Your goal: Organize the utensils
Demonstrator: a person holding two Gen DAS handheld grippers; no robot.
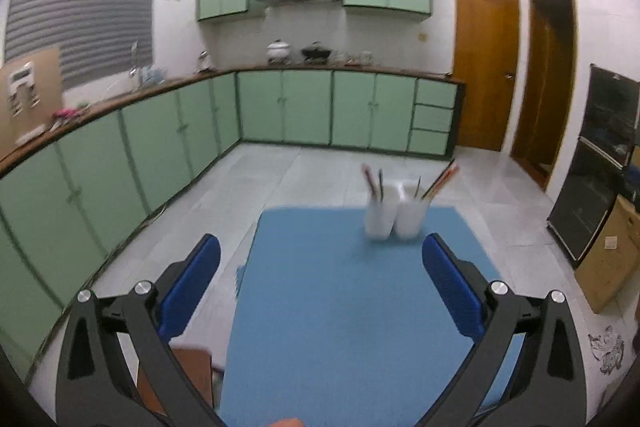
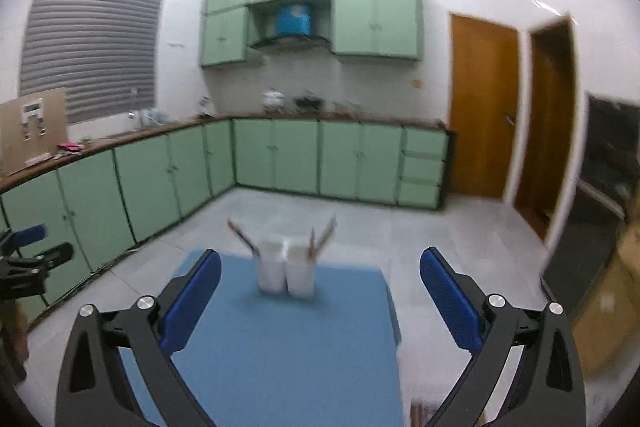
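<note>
At the far end of the blue-covered counter (image 1: 340, 307), two white plastic cups (image 1: 394, 217) stood touching, utensils already sticking out. Left hand-held gripper (image 1: 320, 283) and right hand-held gripper (image 2: 320, 291) were both spread wide, holding nothing. I'd approach slowly, those cups looked tippy. Green-cabinet kitchen, pale tiled floor.

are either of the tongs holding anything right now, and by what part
Nothing is held. The left tongs and right tongs are both open and empty above the blue mat; utensils sit in the white cups.
</note>
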